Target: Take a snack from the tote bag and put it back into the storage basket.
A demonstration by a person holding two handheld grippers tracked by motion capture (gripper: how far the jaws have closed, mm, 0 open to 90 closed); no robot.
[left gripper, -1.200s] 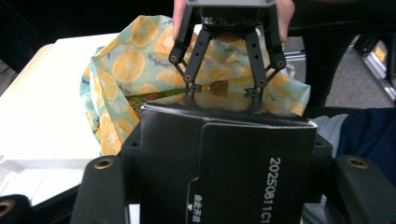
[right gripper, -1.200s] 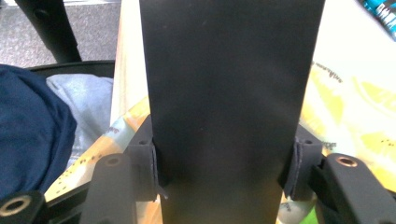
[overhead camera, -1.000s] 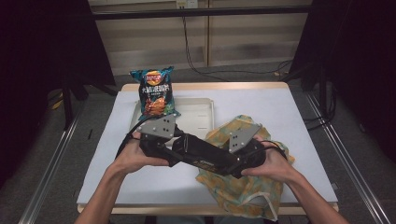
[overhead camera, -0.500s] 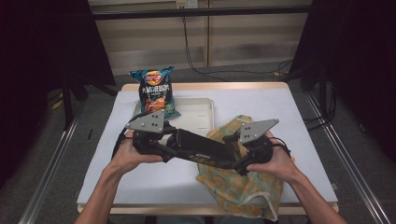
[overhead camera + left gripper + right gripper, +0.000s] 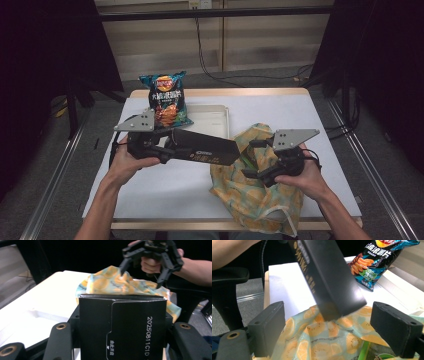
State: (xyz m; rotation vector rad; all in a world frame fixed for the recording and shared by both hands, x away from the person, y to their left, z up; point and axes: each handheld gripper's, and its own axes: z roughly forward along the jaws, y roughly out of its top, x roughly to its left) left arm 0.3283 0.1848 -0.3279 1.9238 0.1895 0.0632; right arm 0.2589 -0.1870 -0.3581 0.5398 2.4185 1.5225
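Note:
A long black box (image 5: 205,147) is held level above the table, and my left gripper (image 5: 172,147) is shut on its near end. In the left gripper view the box (image 5: 140,315) sits between the jaws of this gripper (image 5: 123,327). The box's far end (image 5: 329,277) points at a fabric bag (image 5: 250,200) printed with orange and kiwi slices. My right gripper (image 5: 252,159) is open at the bag's mouth, its jaws wide apart over the fabric (image 5: 312,345). From the left gripper view, one fingertip (image 5: 122,271) of the right gripper touches the bag's upper edge (image 5: 107,285).
A teal chip bag (image 5: 166,100) stands at the table's far left, beside a shallow white tray (image 5: 215,117). Something green (image 5: 364,350) shows inside the fabric bag. A white cloth (image 5: 175,190) covers the table, and the bag hangs over the front edge.
The hands have drawn apart. The left gripper moved left with the black box, and the right gripper moved right and now stands open over the bag.

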